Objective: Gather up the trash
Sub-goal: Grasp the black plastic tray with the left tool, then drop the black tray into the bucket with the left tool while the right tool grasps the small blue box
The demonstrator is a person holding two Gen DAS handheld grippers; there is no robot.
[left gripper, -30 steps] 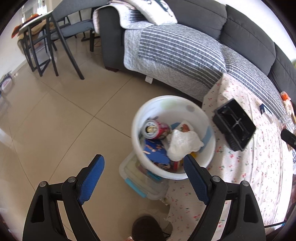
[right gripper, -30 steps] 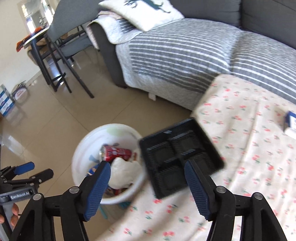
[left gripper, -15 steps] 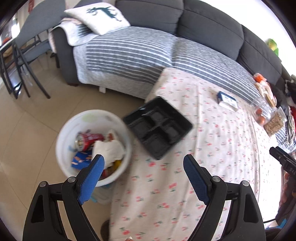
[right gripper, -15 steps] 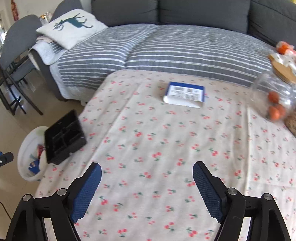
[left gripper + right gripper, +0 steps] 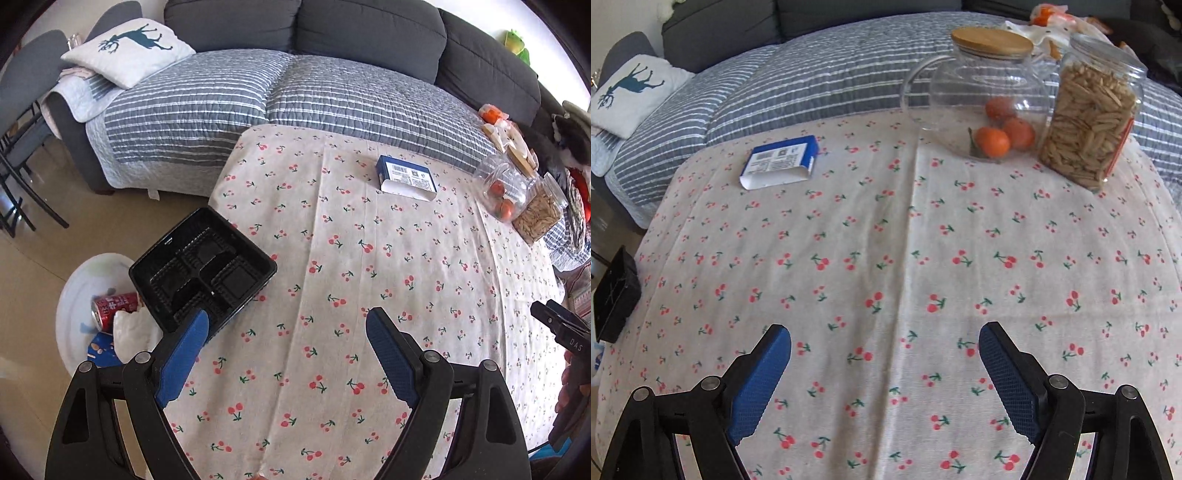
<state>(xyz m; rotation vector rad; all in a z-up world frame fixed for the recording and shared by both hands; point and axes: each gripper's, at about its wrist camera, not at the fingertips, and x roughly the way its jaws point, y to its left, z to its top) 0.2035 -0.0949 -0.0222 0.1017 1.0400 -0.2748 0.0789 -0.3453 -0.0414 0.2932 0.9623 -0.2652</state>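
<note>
A black compartment tray (image 5: 201, 271) lies at the left edge of the cherry-print tablecloth (image 5: 369, 277), partly over the white bin (image 5: 74, 280) on the floor. Inside the bin are a red can (image 5: 114, 304), crumpled white paper and a blue wrapper. A blue and white box (image 5: 406, 179) lies flat near the table's far side. My left gripper (image 5: 287, 316) hovers open over the cloth just right of the tray, nothing between its fingers. My right gripper (image 5: 885, 331) is open and empty above the middle of the cloth, with the box (image 5: 781, 160) far ahead to its left and the tray (image 5: 615, 295) at the far left.
A glass jar of oranges (image 5: 979, 99) with a wooden lid and a jar of pale snacks (image 5: 1093, 110) stand at the far right of the table. A grey sofa with a striped cover (image 5: 295, 92) runs behind it. Chair legs (image 5: 22, 192) stand on the tiled floor at left.
Both views have swung right, from the bin on the floor to over the table. The tray, earlier just ahead of the right fingers, now lies far to their left. The right jaws stand wider.
</note>
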